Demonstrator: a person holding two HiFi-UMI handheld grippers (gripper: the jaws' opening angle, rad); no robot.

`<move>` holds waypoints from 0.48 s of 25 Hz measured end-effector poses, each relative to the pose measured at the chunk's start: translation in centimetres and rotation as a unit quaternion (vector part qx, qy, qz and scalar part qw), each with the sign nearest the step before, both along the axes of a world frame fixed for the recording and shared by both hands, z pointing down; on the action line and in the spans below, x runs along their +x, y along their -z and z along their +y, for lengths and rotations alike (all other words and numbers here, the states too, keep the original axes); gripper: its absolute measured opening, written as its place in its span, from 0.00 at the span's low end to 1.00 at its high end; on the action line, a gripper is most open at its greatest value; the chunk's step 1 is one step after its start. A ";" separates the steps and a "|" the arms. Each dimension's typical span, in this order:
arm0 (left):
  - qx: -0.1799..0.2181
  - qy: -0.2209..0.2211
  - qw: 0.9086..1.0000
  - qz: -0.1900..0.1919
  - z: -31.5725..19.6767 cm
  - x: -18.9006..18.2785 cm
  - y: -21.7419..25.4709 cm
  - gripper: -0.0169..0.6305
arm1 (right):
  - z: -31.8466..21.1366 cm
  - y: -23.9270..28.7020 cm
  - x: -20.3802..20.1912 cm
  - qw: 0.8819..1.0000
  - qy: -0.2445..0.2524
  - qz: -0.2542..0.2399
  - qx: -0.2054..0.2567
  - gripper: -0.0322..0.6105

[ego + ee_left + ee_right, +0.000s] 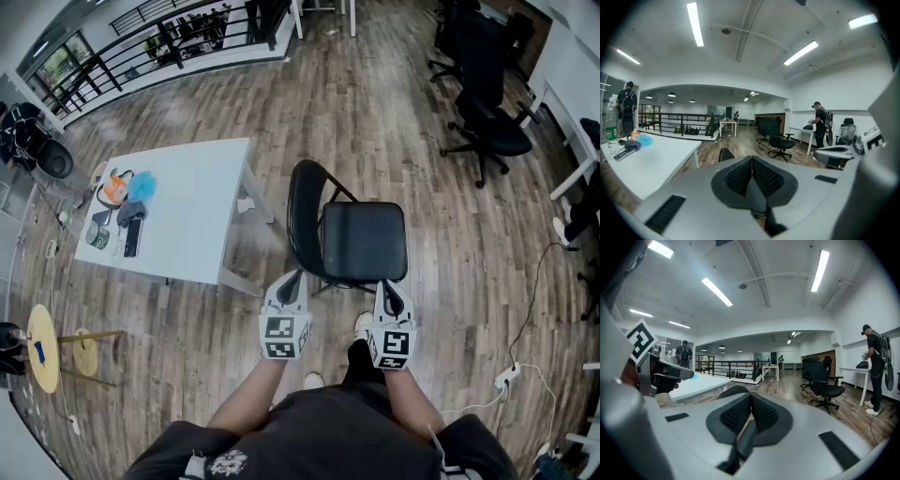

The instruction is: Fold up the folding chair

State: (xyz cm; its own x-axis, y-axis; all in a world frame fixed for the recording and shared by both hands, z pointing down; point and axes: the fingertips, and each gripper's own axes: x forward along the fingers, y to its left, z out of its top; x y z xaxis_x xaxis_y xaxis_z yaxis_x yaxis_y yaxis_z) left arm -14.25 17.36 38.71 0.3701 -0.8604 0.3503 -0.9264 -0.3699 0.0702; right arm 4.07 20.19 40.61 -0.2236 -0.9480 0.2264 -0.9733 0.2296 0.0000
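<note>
A black folding chair stands unfolded on the wood floor, its curved backrest towards the left of the head view. My left gripper hangs shut and empty just before the seat's near left corner. My right gripper is also shut and empty, at the seat's near right corner. Neither touches the chair. In the left gripper view the shut jaws point past the top of the backrest. The right gripper view shows its pads pressed together, with the backrest just beyond.
A white table with a few small items stands close on the chair's left. Black office chairs are at the far right, a power strip with cable lies at the lower right. A person stands by a desk on the right.
</note>
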 end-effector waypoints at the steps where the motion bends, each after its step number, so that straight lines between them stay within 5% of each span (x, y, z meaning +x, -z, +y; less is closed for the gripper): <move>1: 0.000 0.002 1.000 -0.003 -1.4 0.5 -0.4 0.04 | -1.4 -0.6 0.8 1.000 0.000 -0.001 -0.003 0.07; 12: -0.063 0.064 0.992 -0.084 -13.8 3.3 -6.7 0.04 | -12.6 -10.1 11.5 0.997 0.009 -0.015 -0.082 0.07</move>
